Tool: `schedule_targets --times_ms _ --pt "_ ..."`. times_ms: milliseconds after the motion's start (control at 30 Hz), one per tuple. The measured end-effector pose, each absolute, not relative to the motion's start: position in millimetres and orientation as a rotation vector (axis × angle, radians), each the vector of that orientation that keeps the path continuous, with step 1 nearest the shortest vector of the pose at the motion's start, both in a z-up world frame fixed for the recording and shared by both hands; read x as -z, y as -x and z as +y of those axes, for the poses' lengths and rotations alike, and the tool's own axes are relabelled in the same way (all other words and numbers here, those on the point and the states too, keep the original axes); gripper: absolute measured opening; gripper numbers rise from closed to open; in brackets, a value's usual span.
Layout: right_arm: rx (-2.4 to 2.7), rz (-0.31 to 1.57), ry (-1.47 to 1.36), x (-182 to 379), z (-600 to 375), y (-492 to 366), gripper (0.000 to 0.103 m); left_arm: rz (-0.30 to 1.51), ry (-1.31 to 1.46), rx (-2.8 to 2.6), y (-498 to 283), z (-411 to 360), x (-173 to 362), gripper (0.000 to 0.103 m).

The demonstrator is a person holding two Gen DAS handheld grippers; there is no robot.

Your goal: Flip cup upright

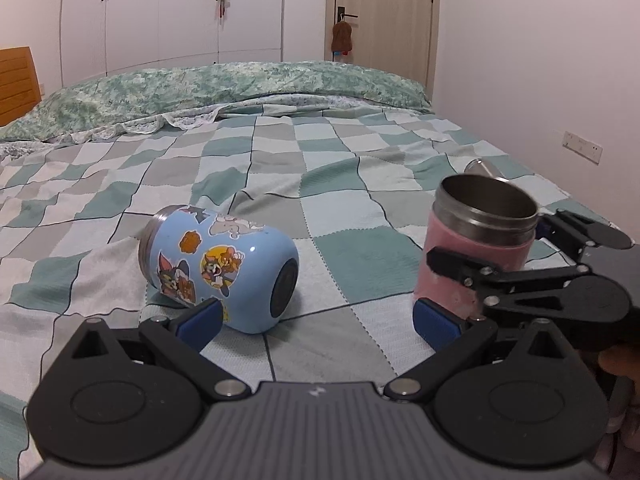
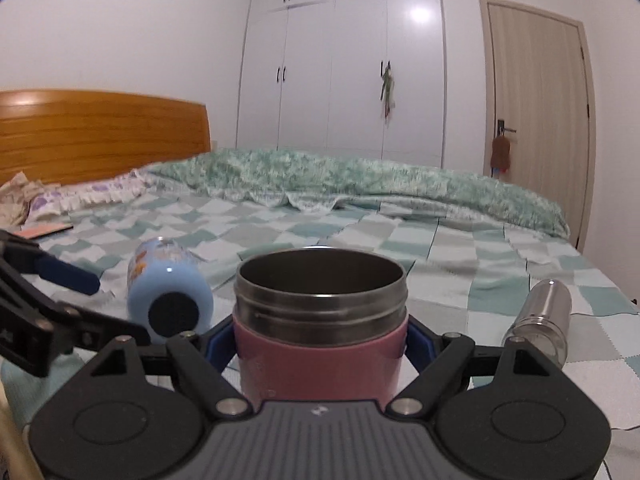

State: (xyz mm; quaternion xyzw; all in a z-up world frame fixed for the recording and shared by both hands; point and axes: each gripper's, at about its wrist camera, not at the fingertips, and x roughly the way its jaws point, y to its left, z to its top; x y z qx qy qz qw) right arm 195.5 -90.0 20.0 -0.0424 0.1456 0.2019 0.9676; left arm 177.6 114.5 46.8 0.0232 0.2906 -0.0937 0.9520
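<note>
A pink cup (image 2: 320, 356) with a steel rim stands upright, mouth up, between the fingers of my right gripper (image 2: 320, 344), which is shut on it. It also shows in the left wrist view (image 1: 476, 248), at the right, with the right gripper (image 1: 492, 272) around its pink body. A light blue cup (image 1: 224, 268) with cartoon stickers lies on its side on the checked bedspread (image 1: 360, 200), base toward me. My left gripper (image 1: 316, 320) is open and empty, its left fingertip (image 1: 200, 322) touching or nearly touching the blue cup. The blue cup shows at the left in the right wrist view (image 2: 168, 292).
A steel flask (image 2: 540, 320) lies on its side at the right of the bed; part of it shows behind the pink cup (image 1: 482, 168). A green quilt (image 1: 224, 88) is heaped along the far side. A wooden headboard (image 2: 100, 136), wardrobes and a door stand beyond.
</note>
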Motion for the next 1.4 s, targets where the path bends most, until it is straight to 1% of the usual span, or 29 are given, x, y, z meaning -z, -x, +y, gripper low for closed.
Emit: schedule_targets --times_ms 400,467,500,533,667,967,1200,1400 --pt "-0.401 0.257 0.091 -9.0 -94.5 -176.7 0.084 0.594 -0.042 0.185 -175.1 111.9 -43.7 0.103" --pt "-0.407 0.251 0.084 -12.8 -97.5 -175.2 0.092 0.589 -0.042 0.183 -171.8 110.9 -45.5 0.103" --pt "-0.404 0.234 0.077 -16.0 -100.5 -171.7 0.102 0.586 -0.043 0.182 -169.6 110.1 -47.0 0.103" --pt "-0.393 0.214 0.073 -19.9 -103.3 -167.2 0.103 0.578 -0.036 0.189 -166.0 109.8 -49.4 0.103" --pt "-0.396 0.184 0.039 -34.3 -122.9 -147.5 0.103 0.551 -0.043 0.184 -153.2 103.2 -60.9 0.103" --pt "-0.347 0.162 0.054 -52.0 -184.1 -77.4 0.103 0.451 -0.004 0.217 -92.7 72.8 -80.7 0.103" --pt "-0.305 0.183 0.05 -41.5 -222.2 -30.7 0.103 0.363 0.02 0.176 -44.8 45.3 -62.7 0.103" --pt "-0.285 0.172 0.054 -25.8 -235.5 -7.1 0.103 0.316 0.046 0.123 -20.6 29.8 -41.4 0.103"
